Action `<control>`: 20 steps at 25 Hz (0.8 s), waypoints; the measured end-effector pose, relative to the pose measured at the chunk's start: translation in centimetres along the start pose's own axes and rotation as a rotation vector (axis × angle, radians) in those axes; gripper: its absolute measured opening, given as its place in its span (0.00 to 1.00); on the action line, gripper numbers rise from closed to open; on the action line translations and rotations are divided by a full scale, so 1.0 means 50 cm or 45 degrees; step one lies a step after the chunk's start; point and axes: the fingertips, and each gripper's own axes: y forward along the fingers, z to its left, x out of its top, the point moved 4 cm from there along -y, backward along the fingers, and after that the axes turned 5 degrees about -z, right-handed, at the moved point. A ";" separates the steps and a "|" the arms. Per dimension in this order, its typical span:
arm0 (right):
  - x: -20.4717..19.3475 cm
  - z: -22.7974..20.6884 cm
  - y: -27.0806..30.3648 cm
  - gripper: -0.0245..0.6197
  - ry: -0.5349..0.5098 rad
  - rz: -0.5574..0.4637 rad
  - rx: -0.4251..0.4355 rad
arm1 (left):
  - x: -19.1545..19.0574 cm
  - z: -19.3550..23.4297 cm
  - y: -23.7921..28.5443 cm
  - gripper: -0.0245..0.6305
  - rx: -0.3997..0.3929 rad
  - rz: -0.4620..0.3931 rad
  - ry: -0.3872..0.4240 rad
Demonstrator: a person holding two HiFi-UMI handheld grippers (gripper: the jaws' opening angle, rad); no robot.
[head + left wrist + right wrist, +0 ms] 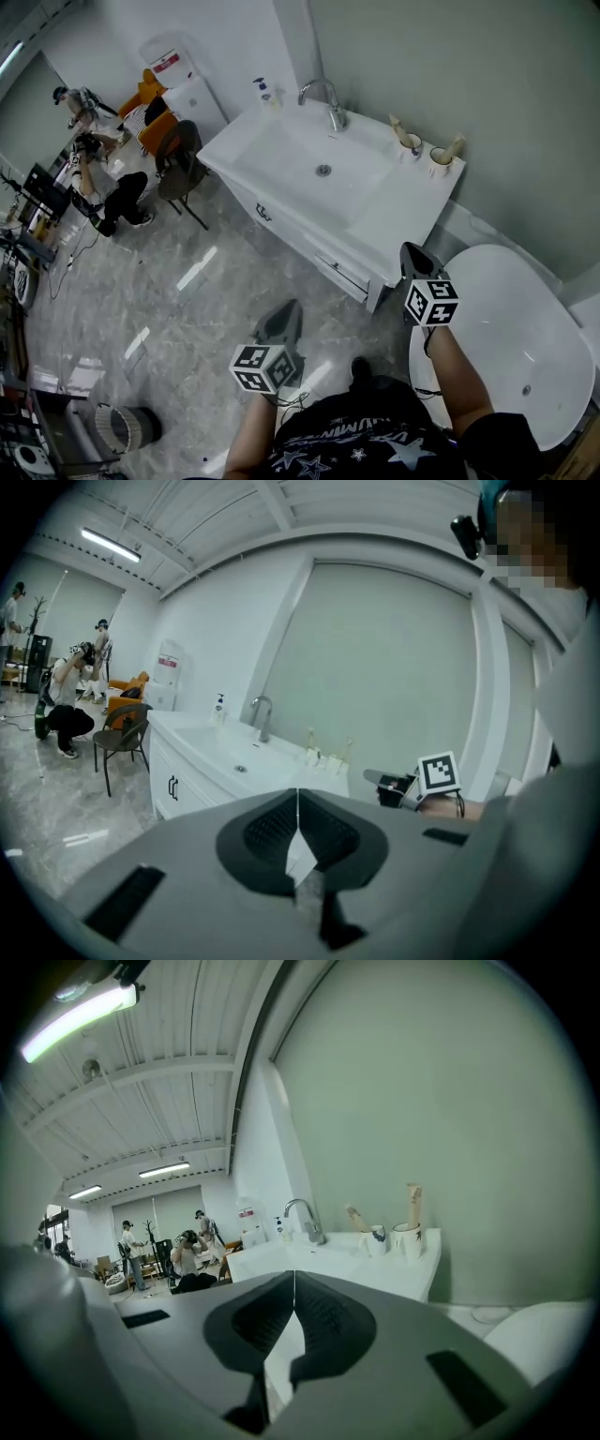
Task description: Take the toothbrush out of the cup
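Toothbrush (398, 128) in the head view: a tan stick leaning out of a white cup (411, 144) at the right end of the white vanity (394, 211), close to the wall (450, 56) and right of the faucet (330, 103). Just beside it, a second cup (440, 161) with another tan stick (456, 144). Low in the middle, the left gripper (291, 307), over the grey floor (187, 281) and well apart from the vanity. Off the vanity's near corner, the right gripper (410, 249), beside the white bathtub (525, 319) and well apart from both cups. Marker cube (267, 367) on each.

Left gripper view next: jaws of the left gripper (298, 799) pressed together along one thin seam, ridged pads meeting, nothing clamped between. Beyond the closed tips, the vanity with its faucet (262, 714), and both cups small at the far end. Toothbrush there only a thin pale sliver, too small to read further. Off to the right, the right gripper (375, 778), aimed toward the vanity, short of it.

Right gripper view last: jaws of the right gripper (294, 1283) likewise clenched tight, seam to seam, on nothing. Up and right of the tips, the vanity's end with both cups side by side against the grey-green wall. Toothbrush (357, 1218) tilted leftward out of the left cup (378, 1239), lower end hidden inside. Both cups white, each with a dark mark on its side. Other tan stick (413, 1202) upright in the second cup (408, 1240), taller, squared at the top. Open gap between tips and cups.
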 end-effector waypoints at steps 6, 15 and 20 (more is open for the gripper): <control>0.004 -0.054 0.045 0.06 0.058 0.000 -0.021 | 0.005 -0.017 0.075 0.07 -0.069 0.037 0.001; 0.008 -0.098 0.065 0.06 0.056 0.002 -0.087 | 0.024 0.002 0.162 0.07 -0.131 0.052 0.023; 0.028 -0.139 0.087 0.06 0.030 -0.022 -0.179 | 0.042 0.016 0.252 0.07 -0.231 0.057 0.027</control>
